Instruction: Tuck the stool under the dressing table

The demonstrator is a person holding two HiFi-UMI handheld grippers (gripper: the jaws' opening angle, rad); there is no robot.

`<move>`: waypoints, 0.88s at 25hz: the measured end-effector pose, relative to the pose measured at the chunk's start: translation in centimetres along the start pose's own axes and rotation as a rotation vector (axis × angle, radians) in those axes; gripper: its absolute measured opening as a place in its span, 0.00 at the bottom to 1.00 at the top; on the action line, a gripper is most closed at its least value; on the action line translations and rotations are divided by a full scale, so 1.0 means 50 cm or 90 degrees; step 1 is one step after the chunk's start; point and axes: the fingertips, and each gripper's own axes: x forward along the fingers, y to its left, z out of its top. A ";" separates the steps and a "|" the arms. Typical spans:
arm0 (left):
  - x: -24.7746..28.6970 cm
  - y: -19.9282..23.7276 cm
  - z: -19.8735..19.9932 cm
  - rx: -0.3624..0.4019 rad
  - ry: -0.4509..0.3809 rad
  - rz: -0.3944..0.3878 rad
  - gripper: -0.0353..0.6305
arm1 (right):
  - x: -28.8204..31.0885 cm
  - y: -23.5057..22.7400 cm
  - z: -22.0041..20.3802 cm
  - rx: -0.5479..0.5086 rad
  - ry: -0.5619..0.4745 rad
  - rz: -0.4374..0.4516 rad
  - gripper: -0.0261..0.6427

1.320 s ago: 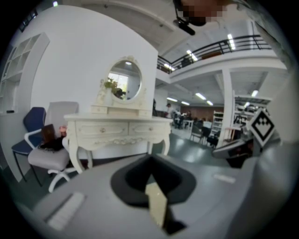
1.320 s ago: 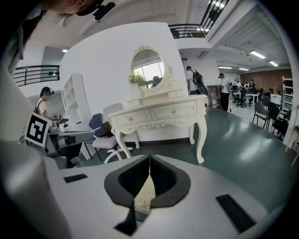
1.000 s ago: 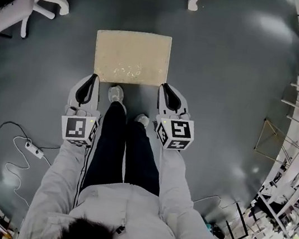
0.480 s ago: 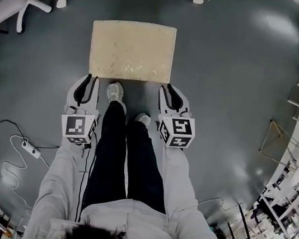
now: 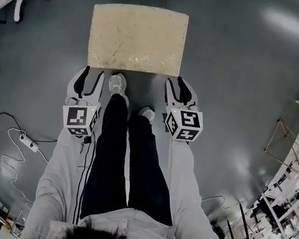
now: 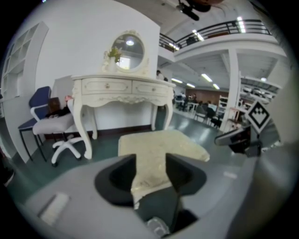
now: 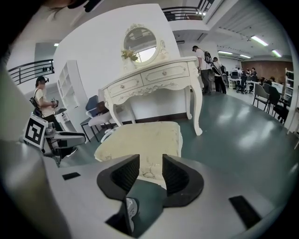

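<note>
**Both jaws spread at the near edge of the stool (image 5: 137, 39)**

Jaws on my left gripper (image 5: 91, 73) stand apart, having just been opening. The stool's near left corner shows in the gap between them, and neither pad presses on it. Jaws on my right gripper (image 5: 176, 85) are spread the same way and have also just been opening. The near right part of the cushion's edge shows in their gap, again without a pinch.

The stool stands on the grey floor (image 5: 236, 74) straight in front of me, its pale cushion facing up. My two grippers sit just beside its two near corners, and my shoes (image 5: 117, 84) are between them.

Beyond the stool stands the white dressing table (image 7: 154, 74), with carved legs, two drawers and an oval mirror (image 7: 142, 44) on top. The stool is out in front of it, not under it. A white office chair (image 6: 56, 128) stands beside the table's left legs. A power strip (image 5: 27, 143) lies on the floor to my left.
</note>
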 end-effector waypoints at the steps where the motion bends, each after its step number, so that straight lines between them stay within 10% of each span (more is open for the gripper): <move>1: 0.007 0.001 -0.009 0.001 0.002 -0.001 0.36 | 0.007 -0.003 -0.009 0.002 0.004 -0.001 0.25; 22: 0.108 0.064 -0.156 0.013 0.081 -0.003 0.52 | 0.107 -0.038 -0.091 -0.027 0.073 -0.011 0.35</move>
